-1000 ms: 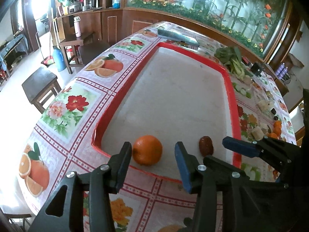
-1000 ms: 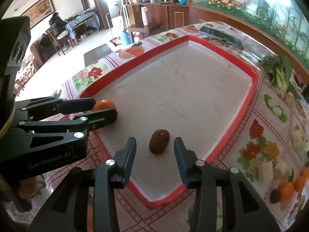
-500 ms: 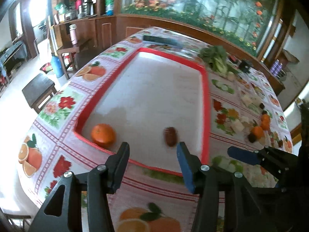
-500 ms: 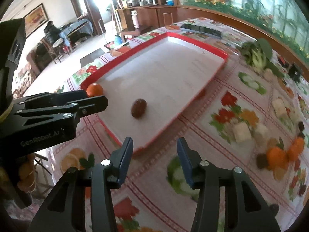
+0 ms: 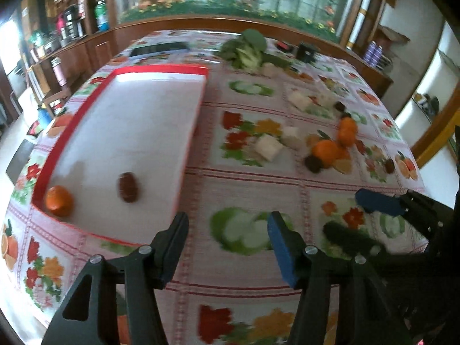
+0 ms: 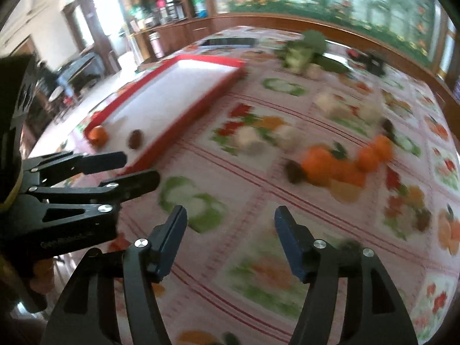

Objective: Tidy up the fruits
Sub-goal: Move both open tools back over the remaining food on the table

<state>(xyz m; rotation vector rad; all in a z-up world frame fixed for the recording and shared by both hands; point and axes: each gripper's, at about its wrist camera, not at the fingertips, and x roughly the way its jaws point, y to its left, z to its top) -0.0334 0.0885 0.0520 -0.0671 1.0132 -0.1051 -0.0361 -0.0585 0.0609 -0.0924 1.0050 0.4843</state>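
Ahead and to the left of my left gripper (image 5: 227, 227), the red-rimmed tray (image 5: 60, 141) holds an orange (image 5: 58, 201) in its near corner and a dark red date (image 5: 128, 187) just beside it, the two apart. My left gripper hangs over the patterned tablecloth (image 5: 244, 178) with its jaws spread wide and nothing between them. My right gripper (image 6: 230, 224) is likewise wide open and empty. Ahead and to its right lies a cluster of oranges (image 6: 345, 158) with a dark fruit (image 6: 294, 169) touching them, though blur hides the details. Leafy greens (image 5: 247, 49) lie far ahead of both.
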